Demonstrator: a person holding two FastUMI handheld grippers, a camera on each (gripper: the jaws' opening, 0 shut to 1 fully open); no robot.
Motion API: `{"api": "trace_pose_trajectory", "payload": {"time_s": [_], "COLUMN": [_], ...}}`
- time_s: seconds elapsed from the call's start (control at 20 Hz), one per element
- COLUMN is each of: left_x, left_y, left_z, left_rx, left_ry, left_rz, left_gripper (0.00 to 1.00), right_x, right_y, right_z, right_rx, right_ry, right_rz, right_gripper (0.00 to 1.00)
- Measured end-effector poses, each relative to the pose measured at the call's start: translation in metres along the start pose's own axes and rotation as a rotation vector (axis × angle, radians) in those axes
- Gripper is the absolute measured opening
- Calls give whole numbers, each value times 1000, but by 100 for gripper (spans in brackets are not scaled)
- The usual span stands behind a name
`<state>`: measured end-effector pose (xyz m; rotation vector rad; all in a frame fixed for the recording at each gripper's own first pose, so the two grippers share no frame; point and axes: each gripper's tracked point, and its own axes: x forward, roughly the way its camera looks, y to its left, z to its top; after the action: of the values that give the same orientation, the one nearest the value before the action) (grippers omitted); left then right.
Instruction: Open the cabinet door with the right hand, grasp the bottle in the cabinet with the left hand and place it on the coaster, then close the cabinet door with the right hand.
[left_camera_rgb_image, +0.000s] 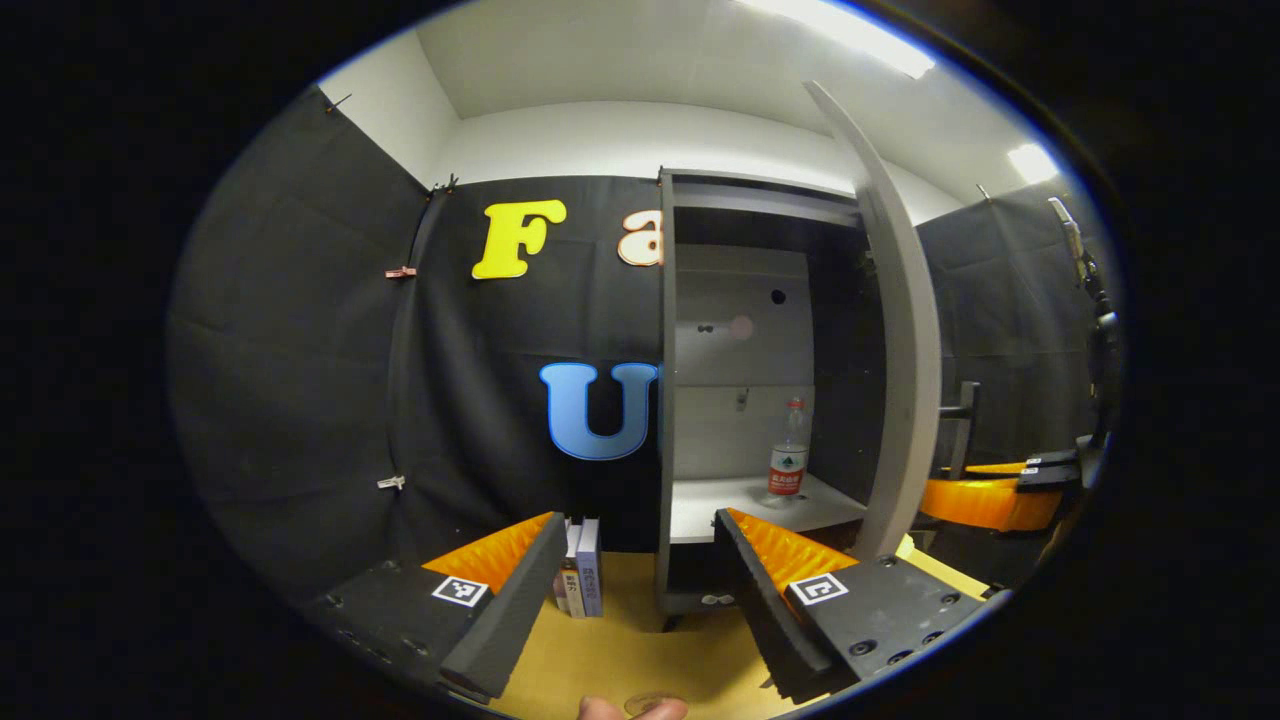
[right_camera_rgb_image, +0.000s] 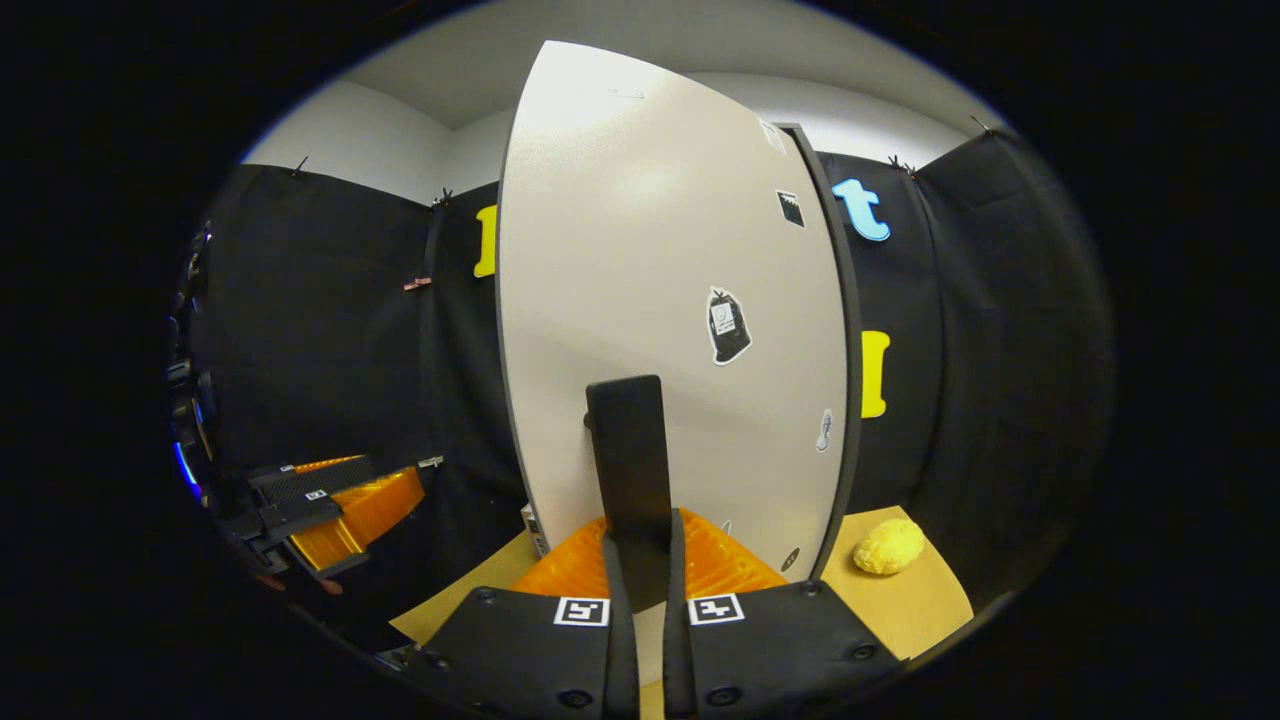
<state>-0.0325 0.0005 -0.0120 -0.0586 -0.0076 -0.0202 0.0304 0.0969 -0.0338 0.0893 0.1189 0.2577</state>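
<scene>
My right gripper (right_camera_rgb_image: 640, 560) clamped the door handle (right_camera_rgb_image: 628, 450); my left gripper (left_camera_rgb_image: 640, 570), jaws wide, faced the open cabinet (left_camera_rgb_image: 745, 400), where the bottle (left_camera_rgb_image: 789, 450) stood upright ahead, slightly right, well apart.

Left claw (left_camera_rgb_image: 630, 570), black body with orange ribbed finger pads: fingers spread wide apart, nothing between them, held level and pointing forward. Its orange-and-black form also appears at the left edge of the right gripper view (right_camera_rgb_image: 330, 510).

Right claw (right_camera_rgb_image: 640, 560), same black-and-orange build: fingers drawn close together, both pressing on the black upright door handle (right_camera_rgb_image: 628, 460). Seen from the left gripper view as an orange-and-black shape (left_camera_rgb_image: 1000, 490) at far right.

Fingertip (left_camera_rgb_image: 630, 708): bottom edge, left gripper view.
</scene>
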Motion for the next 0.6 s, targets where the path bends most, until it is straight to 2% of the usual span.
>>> {"api": "trace_pose_trajectory", "payload": {"time_s": [0.2, 0.45, 0.6], "left_x": [11, 25, 33], "left_y": [-38, -93, -123], "left_z": [1, 5, 8], "left_rx": [-11, -9, -1], "left_ry": [3, -7, -18], "left_rz": [-36, -68, -92], "left_gripper": [94, 94, 94], "right_x": [-27, -45, -54], "right_y": [-31, -72, -102], "right_z": [2, 6, 9], "right_rx": [-7, -11, 2], "right_ry": [-5, -8, -20], "right_rz": [-42, -62, -102], "right_gripper": [13, 13, 12]}}
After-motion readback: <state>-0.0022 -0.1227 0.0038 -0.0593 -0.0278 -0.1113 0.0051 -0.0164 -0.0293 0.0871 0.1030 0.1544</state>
